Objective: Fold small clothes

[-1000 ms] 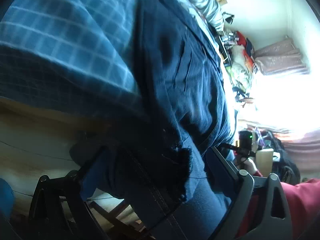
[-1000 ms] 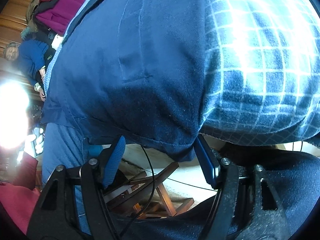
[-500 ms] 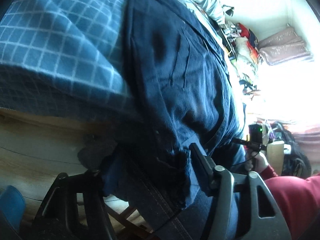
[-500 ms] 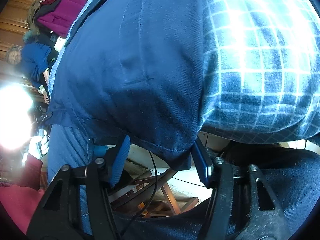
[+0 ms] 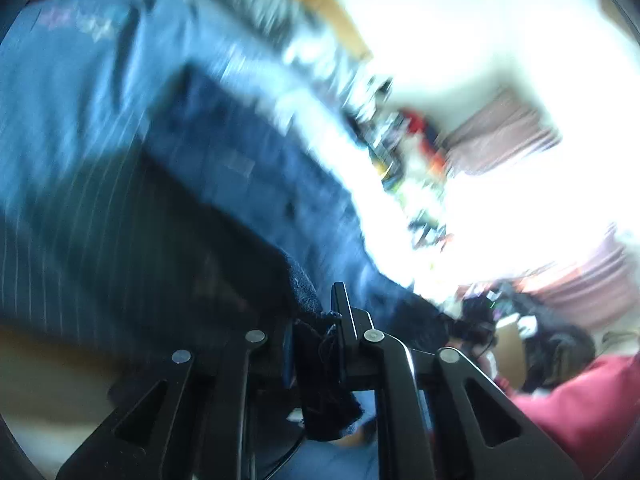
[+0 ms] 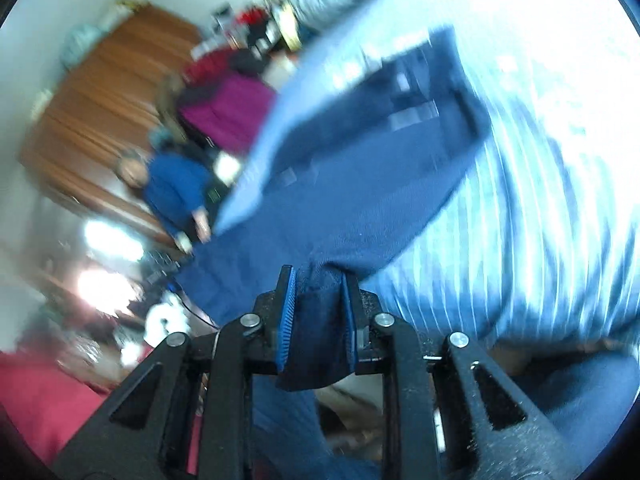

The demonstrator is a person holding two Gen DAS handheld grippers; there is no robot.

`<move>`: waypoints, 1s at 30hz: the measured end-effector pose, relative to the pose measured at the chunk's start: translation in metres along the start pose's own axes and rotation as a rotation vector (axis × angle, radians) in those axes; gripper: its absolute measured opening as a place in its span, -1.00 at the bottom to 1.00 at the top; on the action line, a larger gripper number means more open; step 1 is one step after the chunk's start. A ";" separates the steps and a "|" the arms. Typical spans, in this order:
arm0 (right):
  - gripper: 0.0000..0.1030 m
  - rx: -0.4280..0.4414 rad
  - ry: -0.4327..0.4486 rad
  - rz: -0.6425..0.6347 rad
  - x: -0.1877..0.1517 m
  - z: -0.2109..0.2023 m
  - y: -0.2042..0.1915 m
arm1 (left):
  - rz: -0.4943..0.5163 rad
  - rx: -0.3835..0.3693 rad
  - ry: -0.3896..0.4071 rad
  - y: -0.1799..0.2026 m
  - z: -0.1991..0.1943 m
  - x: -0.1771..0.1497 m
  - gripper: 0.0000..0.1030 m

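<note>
Grip is the news: half a second ago both sets of jaws stood wide around the hem, and now your left gripper (image 5: 314, 344) has clamped a frayed dark corner of the navy garment (image 5: 248, 168), while your right gripper (image 6: 318, 320) has pinched the opposite corner between its blue pads (image 6: 287, 320). Both views are smeared with motion blur, and the checked blue bedcover (image 6: 520, 240) beneath streaks past, so I judge you are already swinging the cloth up off the bed. The garment hangs stretched between your two claws, its far end trailing on the cover. That reads as the start of a fold; keep the corners level and the tension even.
</note>
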State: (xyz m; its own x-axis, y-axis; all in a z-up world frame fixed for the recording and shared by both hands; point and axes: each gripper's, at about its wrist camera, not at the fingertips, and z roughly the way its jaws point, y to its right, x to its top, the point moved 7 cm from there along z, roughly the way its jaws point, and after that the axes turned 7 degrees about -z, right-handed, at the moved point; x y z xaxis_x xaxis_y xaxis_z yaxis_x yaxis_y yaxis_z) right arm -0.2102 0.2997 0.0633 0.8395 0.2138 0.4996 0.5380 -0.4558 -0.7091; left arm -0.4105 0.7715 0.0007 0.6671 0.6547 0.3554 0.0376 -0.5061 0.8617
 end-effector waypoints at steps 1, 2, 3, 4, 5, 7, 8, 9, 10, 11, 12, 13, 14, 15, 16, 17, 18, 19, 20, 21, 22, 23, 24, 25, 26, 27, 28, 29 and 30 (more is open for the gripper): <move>-0.59 0.013 0.027 0.004 0.011 -0.004 -0.001 | -0.001 -0.021 0.021 0.006 -0.001 0.009 -0.72; -0.59 0.023 0.048 0.008 0.020 -0.006 -0.002 | -0.001 -0.039 0.045 0.010 -0.002 0.019 -0.72; -0.59 0.029 0.068 0.007 0.031 -0.009 -0.001 | 0.006 -0.047 0.066 0.015 -0.003 0.031 -0.72; -0.59 0.030 0.081 0.004 0.039 -0.010 -0.002 | 0.014 -0.046 0.079 0.018 -0.003 0.040 -0.72; -0.59 0.032 0.093 -0.002 0.049 -0.010 -0.001 | 0.021 -0.046 0.093 0.020 -0.003 0.049 -0.72; -0.58 0.038 0.112 -0.013 0.070 -0.008 -0.002 | 0.033 -0.051 0.116 0.025 0.000 0.071 -0.71; -0.58 0.040 0.119 -0.021 0.083 -0.004 -0.005 | 0.039 -0.047 0.125 0.026 0.003 0.082 -0.71; -0.58 0.045 0.127 -0.028 0.095 -0.004 -0.002 | 0.044 -0.043 0.133 0.029 0.008 0.095 -0.71; -0.58 0.050 0.133 -0.032 0.106 -0.004 0.000 | 0.050 -0.041 0.136 0.031 0.012 0.105 -0.70; -0.58 0.051 0.139 -0.034 0.122 0.000 0.003 | 0.055 -0.038 0.140 0.034 0.016 0.120 -0.70; -0.58 0.055 0.142 -0.035 0.133 0.002 0.006 | 0.056 -0.034 0.143 0.035 0.023 0.133 -0.70; -0.58 0.056 0.144 -0.033 0.145 0.003 0.010 | 0.056 -0.033 0.145 0.037 0.030 0.147 -0.69; -0.58 0.059 0.147 -0.028 0.157 0.005 0.015 | 0.059 -0.031 0.146 0.039 0.038 0.161 -0.69; -0.58 0.066 0.144 -0.021 0.171 0.010 0.020 | 0.064 -0.027 0.147 0.040 0.047 0.173 -0.69; -0.58 0.063 0.138 -0.021 0.182 0.015 0.027 | 0.068 -0.023 0.145 0.040 0.056 0.184 -0.67; -0.58 0.051 0.130 -0.023 0.193 0.020 0.034 | 0.070 -0.017 0.140 0.037 0.065 0.194 -0.67; -0.58 0.041 0.121 -0.021 0.204 0.026 0.041 | 0.066 -0.009 0.132 0.032 0.077 0.205 -0.65; -0.58 0.034 0.114 -0.016 0.214 0.031 0.049 | 0.057 0.004 0.125 0.026 0.089 0.216 -0.64; -0.58 0.023 0.108 -0.012 0.223 0.036 0.057 | 0.047 0.018 0.119 0.018 0.100 0.226 -0.64; -0.60 0.011 0.103 -0.010 0.234 0.042 0.066 | 0.033 0.032 0.111 0.008 0.115 0.239 -0.64; -0.62 0.003 0.098 -0.003 0.244 0.048 0.075 | 0.024 0.045 0.104 0.000 0.128 0.250 -0.64; -0.64 0.001 0.088 0.010 0.253 0.056 0.086 | 0.016 0.059 0.097 -0.008 0.140 0.258 -0.64; -0.64 -0.013 0.080 0.019 0.263 0.064 0.098 | 0.009 0.085 0.087 -0.019 0.155 0.269 -0.64; -0.63 -0.036 0.065 0.025 0.270 0.073 0.112 | -0.008 0.105 0.081 -0.032 0.170 0.278 -0.60; -0.55 -0.069 0.043 0.040 0.274 0.083 0.128 | -0.032 0.132 0.076 -0.048 0.185 0.287 -0.54; -0.49 -0.119 0.024 0.063 0.278 0.094 0.149 | -0.047 0.169 0.067 -0.064 0.198 0.294 -0.33; -0.49 -0.167 0.015 0.077 0.280 0.101 0.166 | -0.065 0.236 0.042 -0.087 0.214 0.298 -0.08; -0.47 -0.208 0.013 0.091 0.280 0.105 0.182 | -0.084 0.314 0.019 -0.108 0.227 0.298 -0.05; -0.42 -0.229 0.012 0.108 0.277 0.108 0.193 | -0.106 0.412 -0.005 -0.134 0.239 0.296 -0.04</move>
State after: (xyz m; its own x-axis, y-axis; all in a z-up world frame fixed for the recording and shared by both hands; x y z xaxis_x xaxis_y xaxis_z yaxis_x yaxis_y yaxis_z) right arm 0.1344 0.3641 0.0115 0.8893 0.1434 0.4344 0.4130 -0.6598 -0.6278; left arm -0.0398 0.8986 -0.0957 0.6473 0.7129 0.2697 0.4000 -0.6189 0.6760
